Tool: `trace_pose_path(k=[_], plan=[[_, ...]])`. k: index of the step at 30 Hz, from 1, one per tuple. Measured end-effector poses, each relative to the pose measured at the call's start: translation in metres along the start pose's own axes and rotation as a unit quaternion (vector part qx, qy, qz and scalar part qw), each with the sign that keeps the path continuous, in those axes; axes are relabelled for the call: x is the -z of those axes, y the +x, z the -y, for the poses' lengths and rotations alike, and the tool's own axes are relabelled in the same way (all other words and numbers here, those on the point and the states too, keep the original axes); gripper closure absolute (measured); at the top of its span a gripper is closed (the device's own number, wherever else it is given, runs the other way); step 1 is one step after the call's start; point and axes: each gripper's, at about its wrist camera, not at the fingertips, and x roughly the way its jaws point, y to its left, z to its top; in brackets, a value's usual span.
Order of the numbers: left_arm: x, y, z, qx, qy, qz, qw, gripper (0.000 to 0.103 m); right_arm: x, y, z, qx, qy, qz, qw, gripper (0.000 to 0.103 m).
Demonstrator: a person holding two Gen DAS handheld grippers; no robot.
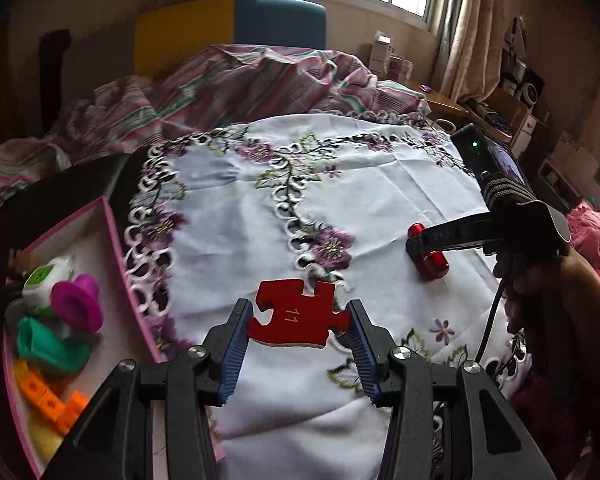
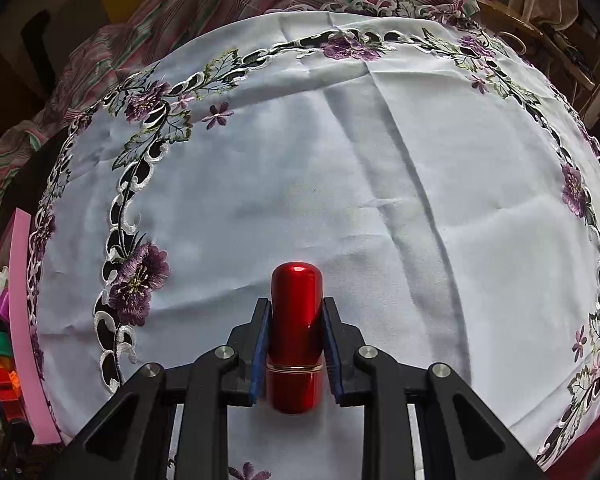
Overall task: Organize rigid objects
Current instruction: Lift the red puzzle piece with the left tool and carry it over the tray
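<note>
A flat red jigsaw piece [image 1: 296, 314] marked 11 hangs above the white embroidered cloth [image 1: 380, 184], clamped edge to edge in my left gripper [image 1: 298, 318]. To its right on the cloth lies a glossy red lipstick tube [image 1: 430, 258], and my right gripper [image 1: 416, 245] is shut across it. In the right wrist view the tube [image 2: 294, 316] lies lengthwise between the blue pads [image 2: 262, 344] of the right gripper [image 2: 294, 308], its rounded end pointing away. A pink-rimmed box [image 1: 112, 240] stands at the left.
The box holds a magenta cup [image 1: 78, 302], a green cup [image 1: 48, 346], a white-and-green piece [image 1: 44, 284] and orange blocks [image 1: 52, 400]. Its pink wall [image 2: 28, 320] shows at the right wrist view's left edge. Striped bedding [image 1: 220, 80] lies behind the cloth. Shelves [image 1: 516, 92] stand at the right.
</note>
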Motion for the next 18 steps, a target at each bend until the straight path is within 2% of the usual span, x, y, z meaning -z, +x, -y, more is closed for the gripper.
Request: trace_pose_path(k=[9, 18], plan=[[0.013, -0.026, -0.027, -0.025, -0.025, 0.015, 0.9993, 0.055, -0.001, 0.005, 0.005, -0.003, -0.001, 0.004, 1.0, 0.078], [0.022, -0.043, -0.049, -0.038, -0.048, 0.025, 0.9978, 0.055, 0.001, 0.006, -0.006, 0.024, -0.037, 0.014, 0.999, 0.078]])
